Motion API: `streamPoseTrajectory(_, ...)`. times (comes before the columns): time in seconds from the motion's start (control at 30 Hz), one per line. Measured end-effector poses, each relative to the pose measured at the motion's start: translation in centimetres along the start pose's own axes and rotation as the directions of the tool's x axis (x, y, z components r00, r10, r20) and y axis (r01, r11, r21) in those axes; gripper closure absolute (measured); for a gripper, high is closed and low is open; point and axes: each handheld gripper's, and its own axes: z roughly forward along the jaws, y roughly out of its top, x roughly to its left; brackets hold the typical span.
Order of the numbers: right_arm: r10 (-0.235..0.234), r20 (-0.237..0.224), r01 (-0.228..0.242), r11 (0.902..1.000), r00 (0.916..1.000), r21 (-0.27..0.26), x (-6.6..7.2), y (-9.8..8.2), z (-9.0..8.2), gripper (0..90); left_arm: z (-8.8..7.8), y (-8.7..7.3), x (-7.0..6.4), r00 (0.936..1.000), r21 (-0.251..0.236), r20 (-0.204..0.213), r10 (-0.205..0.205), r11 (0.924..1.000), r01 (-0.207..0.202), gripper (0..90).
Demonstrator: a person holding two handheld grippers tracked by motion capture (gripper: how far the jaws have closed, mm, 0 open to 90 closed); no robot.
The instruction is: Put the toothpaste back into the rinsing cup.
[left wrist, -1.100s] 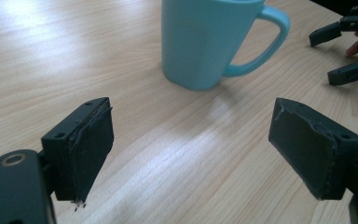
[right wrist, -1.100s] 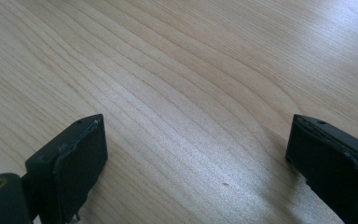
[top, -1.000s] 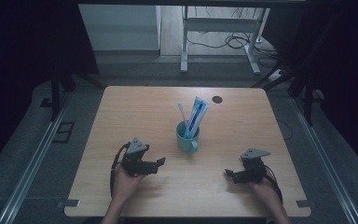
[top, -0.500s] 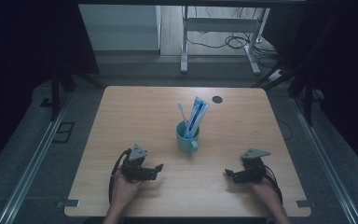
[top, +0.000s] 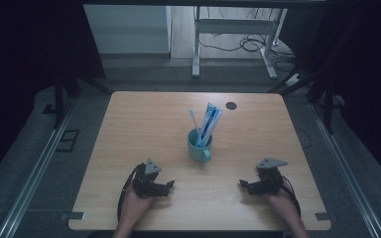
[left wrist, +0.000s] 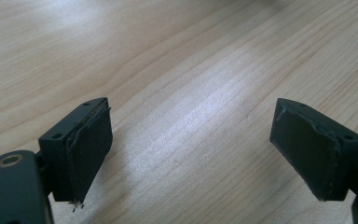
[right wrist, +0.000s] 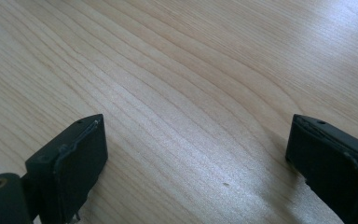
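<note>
Pale wood table [top: 129, 129] fills the middle of the high view, with dark floor around it and desk legs and cables at the top. Near the bottom edge, the left gripper [top: 168, 185] rests low at lower left, jaws spread wide with nothing but bare wood between them, as the left gripper view confirms. At lower right the right gripper [top: 243, 184] sits the same way, jaws released and empty. Farther up, at the centre, stands a teal cup [top: 199, 147], upright, well apart from both grippers and between them. Out of it stick a white toothbrush [top: 193, 119] and a blue toothpaste tube [top: 209, 123], leaning right. Beyond lies a dark hole [top: 231, 105]. Judging by this, both hands are parked at rest; the next move calls for reaching forward to the cup.
</note>
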Motion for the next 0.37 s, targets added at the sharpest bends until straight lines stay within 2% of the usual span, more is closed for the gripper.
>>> streamPoseTrajectory(0.1,0.000,0.000,0.000,1.0000,1.0000,0.000,0.00,0.00,0.00,5.1,0.34,-0.10,-0.21,0.9999,0.019,-0.010,0.006,0.9998,-0.006,13.4)
streamPoseTrajectory(0.13,0.000,-0.001,0.000,1.0000,1.0000,0.000,0.00,0.00,0.00,5.0,0.38,-0.07,-0.31,0.9996,0.023,-0.020,0.020,0.9995,-0.019,12.9)
streamPoseTrajectory(0.37,0.000,-0.001,0.000,1.0000,1.0000,0.000,-0.01,-0.01,0.00,5.0,0.52,-0.02,-0.46,0.9996,0.022,-0.022,0.020,0.9996,-0.019,12.4)
